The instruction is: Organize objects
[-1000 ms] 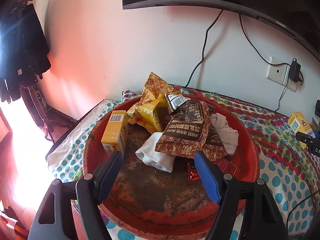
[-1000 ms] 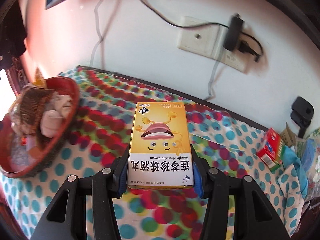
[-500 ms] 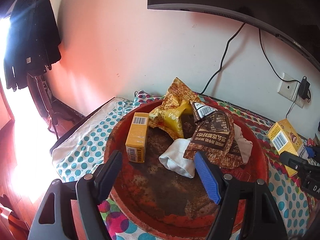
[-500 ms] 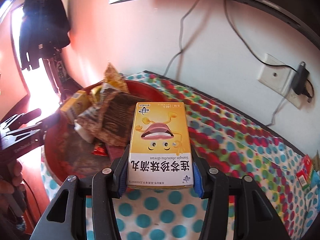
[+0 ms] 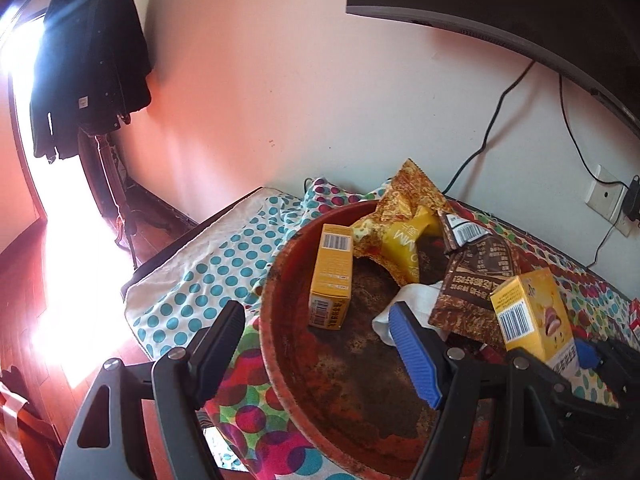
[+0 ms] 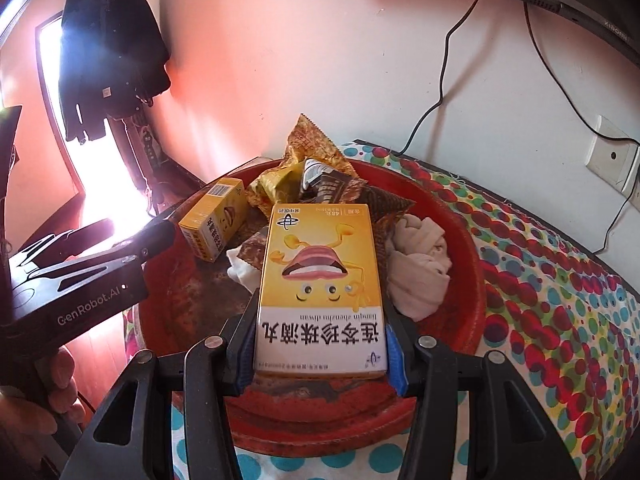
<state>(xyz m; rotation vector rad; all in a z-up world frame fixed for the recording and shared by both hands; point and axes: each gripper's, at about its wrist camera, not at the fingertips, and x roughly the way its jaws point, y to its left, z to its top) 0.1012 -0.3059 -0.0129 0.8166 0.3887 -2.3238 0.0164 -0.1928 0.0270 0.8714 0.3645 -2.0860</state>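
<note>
**Yellow box held over the red basin**

The right gripper (image 6: 320, 364) has its blue-padded jaws closed partway on the long sides of a yellow box (image 6: 322, 292), a flat cardboard carton with a cartoon face and a white band of print at its near end. The box sits above the near part of a round red basin (image 6: 472, 280), whose worn floor is brown and blotchy.

Only the right wrist view shows the box's printed front, a crumpled pale cloth (image 6: 420, 268) against the basin's right wall, and the fingers of a hand (image 6: 60, 384) wrapped round the left gripper's black handle at the left edge.

Only the left wrist view shows the left gripper (image 5: 316, 344) from behind: its jaws stand wide apart with nothing between them, straddling the basin's left rim (image 5: 268, 320). It also shows the held box's barcoded side (image 5: 532, 316), at the right.

Both views show a second, smaller yellow carton (image 5: 332, 276) in the basin's left part, and beyond it crinkled foil snack bags (image 5: 404, 216). The basin rests on a polka-dot cloth (image 6: 560, 320).
</note>
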